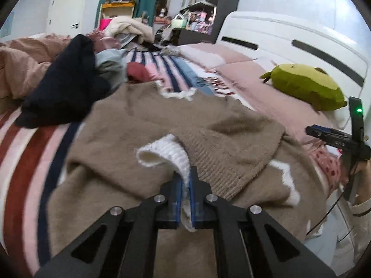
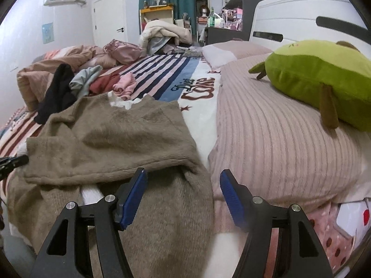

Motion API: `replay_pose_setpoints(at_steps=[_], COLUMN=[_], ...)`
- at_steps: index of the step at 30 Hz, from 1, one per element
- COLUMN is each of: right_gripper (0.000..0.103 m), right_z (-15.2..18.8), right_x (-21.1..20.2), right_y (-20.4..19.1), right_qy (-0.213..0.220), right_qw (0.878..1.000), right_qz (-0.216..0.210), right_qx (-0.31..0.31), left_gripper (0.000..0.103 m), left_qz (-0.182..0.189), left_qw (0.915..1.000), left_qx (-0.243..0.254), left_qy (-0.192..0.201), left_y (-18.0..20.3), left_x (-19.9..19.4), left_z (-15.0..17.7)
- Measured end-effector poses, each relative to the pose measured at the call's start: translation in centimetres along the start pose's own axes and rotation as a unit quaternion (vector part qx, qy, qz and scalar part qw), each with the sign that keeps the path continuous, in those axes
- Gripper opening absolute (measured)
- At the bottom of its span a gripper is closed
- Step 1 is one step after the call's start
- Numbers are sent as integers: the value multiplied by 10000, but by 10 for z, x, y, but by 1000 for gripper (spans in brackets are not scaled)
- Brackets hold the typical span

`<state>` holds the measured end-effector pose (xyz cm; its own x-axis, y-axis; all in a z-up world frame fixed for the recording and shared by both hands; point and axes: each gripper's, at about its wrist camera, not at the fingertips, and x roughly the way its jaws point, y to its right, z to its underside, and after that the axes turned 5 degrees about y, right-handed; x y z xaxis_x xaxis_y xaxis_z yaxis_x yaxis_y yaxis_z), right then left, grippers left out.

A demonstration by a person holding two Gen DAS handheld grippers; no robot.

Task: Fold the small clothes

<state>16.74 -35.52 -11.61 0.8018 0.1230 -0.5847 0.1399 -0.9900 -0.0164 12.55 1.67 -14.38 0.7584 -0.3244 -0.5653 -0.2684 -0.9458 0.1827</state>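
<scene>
A fuzzy beige sweater [image 1: 143, 125] with white trim lies spread on the striped bed; it also shows in the right wrist view [image 2: 111, 134]. My left gripper [image 1: 184, 180] is shut on the sweater's white knit cuff [image 1: 167, 155], holding the sleeve folded over the body. My right gripper [image 2: 183, 185] is open and empty, its jaws wide apart just above the sweater's near edge. The right gripper also shows at the right edge of the left wrist view [image 1: 336, 139]. The left gripper's tip shows at the left edge of the right wrist view [image 2: 14, 162].
A pile of small clothes lies behind the sweater: a black garment [image 1: 67, 85], grey [image 2: 85, 78], dark red [image 2: 104, 83] and pink [image 2: 125, 88] pieces. A green plush toy [image 2: 320, 78] rests on the pink ribbed pillow [image 2: 266, 139] at right. A peach duvet [image 1: 23, 64] lies far left.
</scene>
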Motion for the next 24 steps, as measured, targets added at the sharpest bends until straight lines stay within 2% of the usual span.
replay_pose_setpoints(at_steps=[2,4,5,6,7,9,10,12,14,17,19,23,24], right_gripper=[61,61,61,62,63,70,70,70,70,73,73,54,46], right_z=[8,15,21,25,31,41,46,59,71,85,87,87,89], right_x=[0,0,-1,-2,-4,-8,-9,-11,-8,2,4,8,9], right_y=[-1,-1,1,2,4,8,10,14,18,22,19,8,2], right_qy=[-87,-188,-278,-341,-431,-563,-626,-859,-1060,-1240,-1139,-1148,-1183], right_qw=[9999,9996,9991,9987,9978,9959,9949,9920,9895,9873,9884,9837,9834], right_qz=[-108,-201,-271,-332,-433,-611,-680,-797,-810,-790,-852,-1258,-1278], right_qx=[61,101,154,204,267,364,406,474,557,594,539,585,505], left_gripper=[12,40,47,63,74,82,84,86,87,87,87,83,74], left_qz=[-158,-330,-343,-391,-432,-636,-832,-997,-827,-849,-476,-340,-311], left_qw=[9992,9982,9983,9982,9981,9971,9957,9937,9941,9908,9912,9920,9923], left_qx=[-224,-329,-353,-399,-411,-395,-401,-476,-640,-879,-1073,-996,-954], left_qy=[-290,-367,-311,-217,-181,-122,-117,-187,-275,-585,-618,-698,-722], left_y=[-17,-32,-35,-43,-49,-62,-72,-88,-105,-125,-132,-124,-120], left_x=[6,3,-3,-13,-21,-37,-45,-52,-50,-31,-19,-3,-3], left_z=[10,22,26,29,31,34,35,38,44,51,54,48,48])
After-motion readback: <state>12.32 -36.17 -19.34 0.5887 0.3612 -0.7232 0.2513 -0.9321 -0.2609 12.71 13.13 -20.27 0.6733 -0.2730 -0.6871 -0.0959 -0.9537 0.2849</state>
